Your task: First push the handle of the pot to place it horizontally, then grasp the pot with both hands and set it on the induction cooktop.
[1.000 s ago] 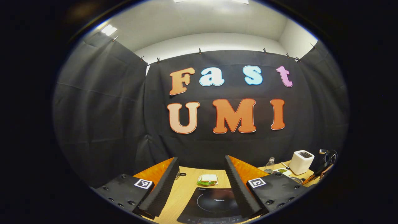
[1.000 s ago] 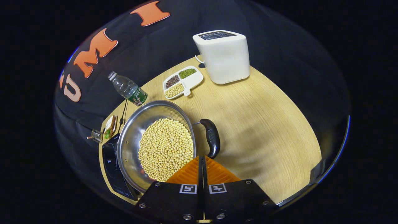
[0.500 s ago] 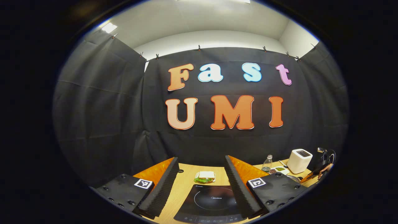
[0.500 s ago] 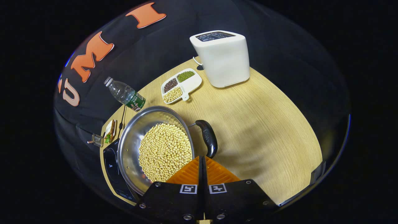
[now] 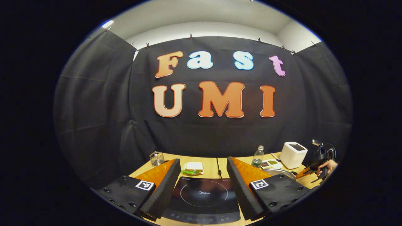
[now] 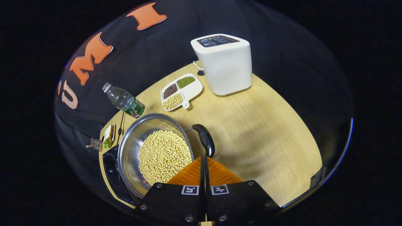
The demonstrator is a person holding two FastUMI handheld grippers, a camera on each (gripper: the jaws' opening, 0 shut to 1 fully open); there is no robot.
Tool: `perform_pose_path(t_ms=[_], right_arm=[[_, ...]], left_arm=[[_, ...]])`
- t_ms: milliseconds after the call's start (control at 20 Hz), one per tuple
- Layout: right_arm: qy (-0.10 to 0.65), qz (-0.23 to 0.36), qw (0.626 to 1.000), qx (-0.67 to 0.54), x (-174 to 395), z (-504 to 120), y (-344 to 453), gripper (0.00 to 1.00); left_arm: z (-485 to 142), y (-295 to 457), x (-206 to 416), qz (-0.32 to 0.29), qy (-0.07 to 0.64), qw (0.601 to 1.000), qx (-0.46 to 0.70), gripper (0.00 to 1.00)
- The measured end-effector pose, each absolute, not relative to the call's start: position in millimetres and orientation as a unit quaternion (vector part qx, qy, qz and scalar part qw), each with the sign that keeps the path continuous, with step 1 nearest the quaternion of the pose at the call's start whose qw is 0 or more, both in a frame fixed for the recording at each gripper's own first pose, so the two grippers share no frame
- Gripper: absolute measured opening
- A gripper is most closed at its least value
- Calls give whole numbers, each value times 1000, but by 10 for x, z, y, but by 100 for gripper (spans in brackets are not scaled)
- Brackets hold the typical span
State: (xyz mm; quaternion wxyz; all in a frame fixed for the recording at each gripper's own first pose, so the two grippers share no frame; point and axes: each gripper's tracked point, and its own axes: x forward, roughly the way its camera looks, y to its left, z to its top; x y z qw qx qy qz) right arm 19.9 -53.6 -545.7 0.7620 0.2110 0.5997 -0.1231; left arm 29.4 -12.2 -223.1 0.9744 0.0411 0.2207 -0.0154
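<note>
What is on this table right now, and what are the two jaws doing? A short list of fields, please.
pot: steel pot full of pale beans, beside the induction cooktop
handle: black handle, just ahead of the right gripper
right gripper: jaws shut, empty
left gripper: left gripper, jaws open, above the cooktop
also on table: toaster, bottle, divided dish, sandwich

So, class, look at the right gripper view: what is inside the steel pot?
The pot holds a heap of pale yellow beans, with bare steel wall showing round them. The right gripper covers the near edge of the heap, and the pot's bottom lies hidden under the beans.
</note>
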Motion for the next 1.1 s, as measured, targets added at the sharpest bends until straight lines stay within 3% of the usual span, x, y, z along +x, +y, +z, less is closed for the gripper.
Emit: perform_pose_path(t_ms=[200, 250, 300, 350, 400, 500, 600, 700, 900, 1100], right_arm=[[580, -111, 785, 186, 288, -5212, -605, 1], [575, -105, 791, 181, 314, -5157, -602, 4], [568, -97, 797, 182, 351, -5082, -578, 9], [562, -88, 802, 184, 391, -5036, -539, 12], [560, -79, 805, 181, 408, -5001, -493, 19], [558, -66, 811, 162, 418, -4992, -454, 22], [557, -53, 815, 151, 440, -4987, -419, 44], [557, -47, 817, 145, 450, -5006, -398, 55], [557, -42, 820, 123, 470, -5108, -421, 71], [566, -37, 813, 131, 516, -5204, -414, 81]], left_arm=[[-2733, -416, 339, -42, 291, 955, 40, 99], [-2863, -512, 323, -52, 309, 949, 40, 96], [-2985, -609, 322, -63, 325, 943, 40, 99], [-3101, -708, 319, -73, 339, 937, 40, 93], [-3240, -806, 304, -83, 354, 931, 40, 99], [-3467, -1003, 298, -102, 386, 916, 32, 96], [-3687, -1205, 275, -126, 413, 902, 27, 96], [-3940, -1377, 232, -148, 443, 884, 31, 96], [-4362, -1497, 218, -144, 491, 859, 27, 96], [-4649, -1614, 306, -148, 519, 841, 23, 96]])
